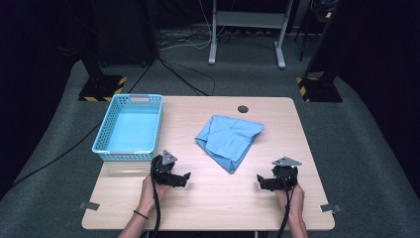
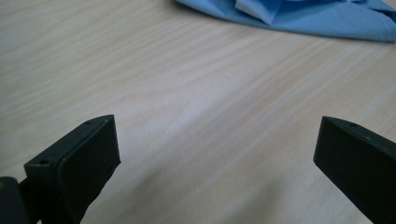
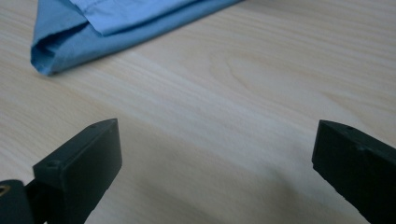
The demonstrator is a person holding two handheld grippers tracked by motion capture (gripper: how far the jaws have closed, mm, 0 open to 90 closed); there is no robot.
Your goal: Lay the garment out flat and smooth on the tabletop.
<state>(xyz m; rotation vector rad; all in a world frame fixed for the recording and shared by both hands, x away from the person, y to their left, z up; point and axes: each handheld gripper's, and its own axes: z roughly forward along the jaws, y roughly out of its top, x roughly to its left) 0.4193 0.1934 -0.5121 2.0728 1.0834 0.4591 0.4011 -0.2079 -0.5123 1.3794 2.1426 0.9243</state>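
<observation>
Resting both grippers on the table, jaws spread wide and empty.

The left gripper [image 1: 184, 177] and right gripper [image 1: 261, 179] sit near the front edge; the folded blue cloth [image 1: 229, 141] lies mid-table between them, the basket [image 1: 130, 127] to its left. A likely next step is gripping the cloth: approach low, pinching a thick folded corner rather than one layer. No readable writing.

High view looks down on the whole wooden table [image 1: 208, 198]; both gripper views skim low over it, sharing the blue cloth [image 1: 229, 140].
</observation>
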